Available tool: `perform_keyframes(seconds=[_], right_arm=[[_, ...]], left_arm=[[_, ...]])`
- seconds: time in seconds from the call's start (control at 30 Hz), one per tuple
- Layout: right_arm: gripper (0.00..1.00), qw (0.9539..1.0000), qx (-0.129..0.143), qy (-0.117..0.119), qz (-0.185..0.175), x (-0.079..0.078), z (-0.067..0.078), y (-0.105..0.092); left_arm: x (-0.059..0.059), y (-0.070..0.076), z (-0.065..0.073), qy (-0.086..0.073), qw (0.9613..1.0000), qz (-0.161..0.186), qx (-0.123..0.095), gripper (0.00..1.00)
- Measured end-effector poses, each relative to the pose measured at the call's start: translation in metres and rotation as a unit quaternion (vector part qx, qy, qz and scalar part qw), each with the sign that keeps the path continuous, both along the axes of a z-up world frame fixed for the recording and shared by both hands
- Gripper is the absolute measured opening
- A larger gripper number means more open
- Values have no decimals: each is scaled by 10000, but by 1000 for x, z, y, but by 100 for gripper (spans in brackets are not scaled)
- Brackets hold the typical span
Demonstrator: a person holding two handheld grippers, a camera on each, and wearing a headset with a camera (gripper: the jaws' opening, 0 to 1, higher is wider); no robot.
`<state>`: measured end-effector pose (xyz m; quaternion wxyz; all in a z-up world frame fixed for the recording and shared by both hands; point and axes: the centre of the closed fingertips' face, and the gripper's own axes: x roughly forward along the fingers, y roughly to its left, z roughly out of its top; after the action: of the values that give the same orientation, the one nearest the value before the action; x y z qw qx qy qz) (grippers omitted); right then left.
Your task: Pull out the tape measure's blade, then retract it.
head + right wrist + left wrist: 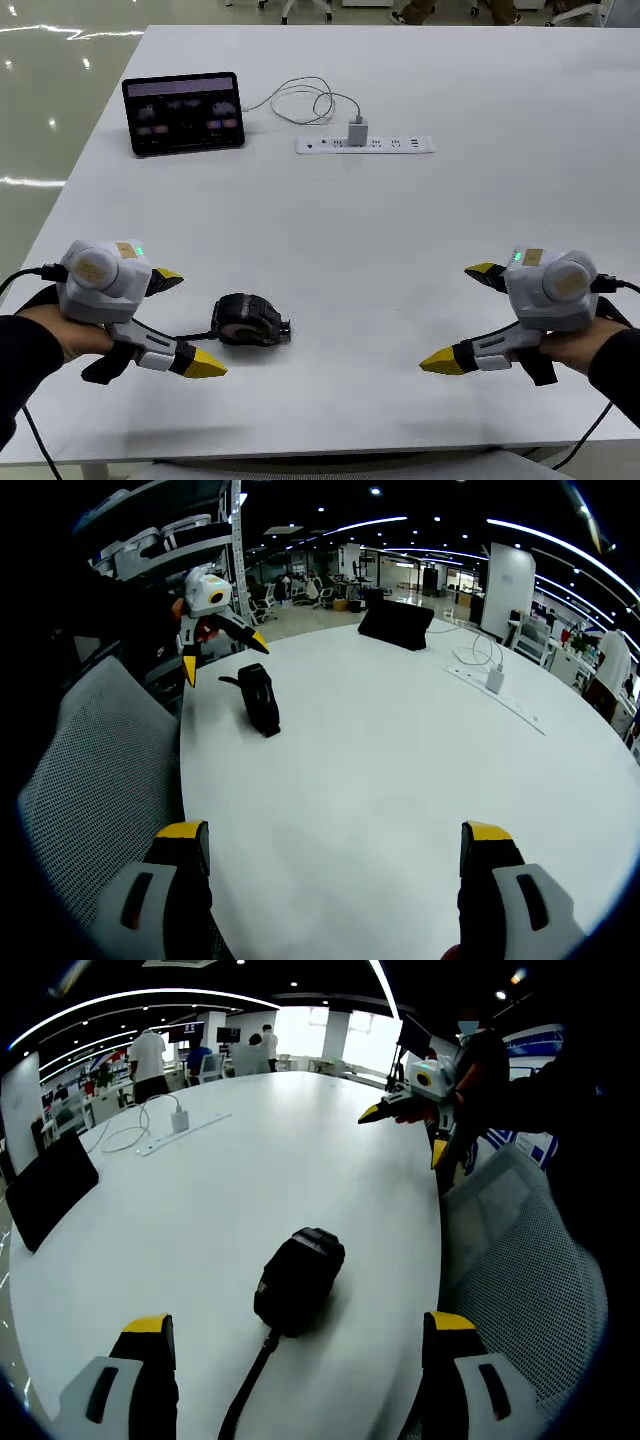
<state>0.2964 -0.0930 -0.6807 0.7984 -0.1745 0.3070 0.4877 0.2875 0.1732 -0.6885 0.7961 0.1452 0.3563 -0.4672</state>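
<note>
while one tape measure point(248, 320) lies untouched, left gripper point(195, 323) and right gripper point(451, 317) hold fingers apart.

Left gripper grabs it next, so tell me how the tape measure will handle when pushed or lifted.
The tape measure looks compact and solid: probably stiff, heavy for its size. On the smooth table a push would likely slide it, not roll it. Its strap looks floppy and may trail.
</note>
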Motion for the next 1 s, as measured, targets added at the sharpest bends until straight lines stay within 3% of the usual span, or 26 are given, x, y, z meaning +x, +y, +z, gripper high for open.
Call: perform_keyframes(seconds=[0.37, 0.57, 0.7, 0.87, 1.0], right_arm=[[100, 9988, -120, 58, 480, 11, -7, 23], [100, 9972, -191, 114, 713, 8, -10, 33], [99, 9965, -170, 155, 802, 6, -13, 40], [98, 9957, -162, 181, 896, 5, -14, 49], [97, 9951, -173, 202, 956, 5, -15, 54]], left_arm=[[7, -13, -3, 13, 9982, -505, 315, 95], [5, -19, -9, 40, 9945, -871, 585, 87], [6, -24, -9, 40, 9929, -1010, 632, 85], [10, -27, -10, -48, 9896, -1196, 794, 80], [13, -29, -10, -113, 9871, -1340, 869, 70]])
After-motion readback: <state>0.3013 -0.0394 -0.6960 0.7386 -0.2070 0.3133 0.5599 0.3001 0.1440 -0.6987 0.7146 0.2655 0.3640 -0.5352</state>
